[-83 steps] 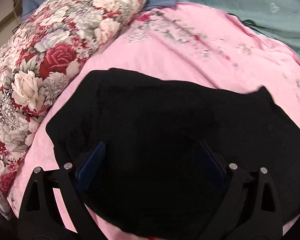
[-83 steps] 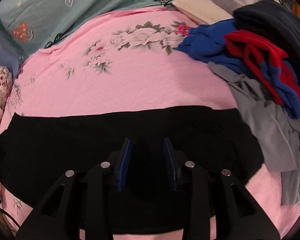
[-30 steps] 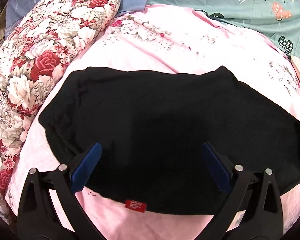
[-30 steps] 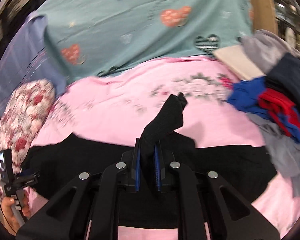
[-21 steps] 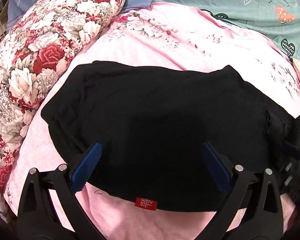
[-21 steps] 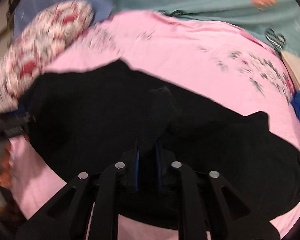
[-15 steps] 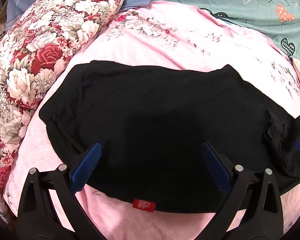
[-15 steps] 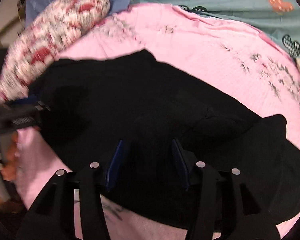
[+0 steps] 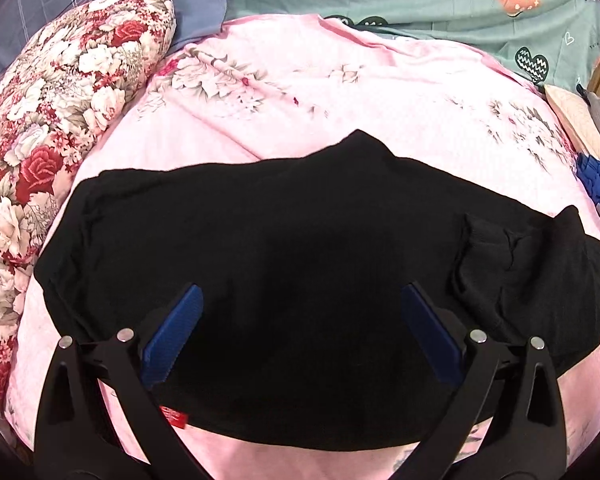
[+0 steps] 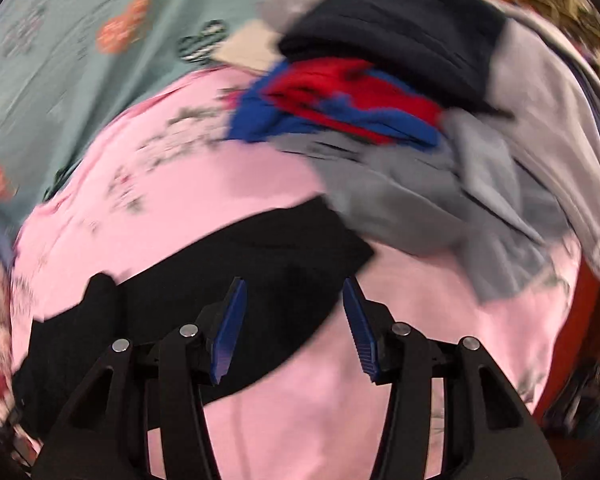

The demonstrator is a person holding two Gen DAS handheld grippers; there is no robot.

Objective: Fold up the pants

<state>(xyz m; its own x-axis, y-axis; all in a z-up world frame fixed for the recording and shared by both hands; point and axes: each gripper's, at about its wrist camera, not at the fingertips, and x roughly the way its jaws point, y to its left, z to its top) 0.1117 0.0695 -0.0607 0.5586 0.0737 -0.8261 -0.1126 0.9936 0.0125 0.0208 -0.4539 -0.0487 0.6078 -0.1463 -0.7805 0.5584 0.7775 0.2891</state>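
Black pants point(image 9: 284, 248) lie spread across the pink sheet point(image 9: 340, 92) of a bed, their long axis running side to side between the floral pillow point(image 9: 60, 120) at the sheet's left edge and the heap of clothes point(image 10: 420, 120) at its right edge. In the left wrist view a doubled, rumpled layer sits on the pants' right end, and a red label point(image 9: 174, 416) shows at the near hem.

The left gripper point(image 9: 300, 328) hangs above the pants near the sheet's near edge, its jaws spread wide with nothing between them; the cloth lies directly ahead of and below it, stretching off to both sides. The right gripper point(image 10: 296, 328), seen through motion blur, has its jaws standing apart and empty over the pants' right end, where black cloth gives way to bare sheet; the garment runs away from it toward the left.

The coming move appears to turn on that sideways axis: the right end is the nearer one for the right gripper, the left end by the pillow for the left. Whether the next fold goes lengthwise again cannot be told from here.
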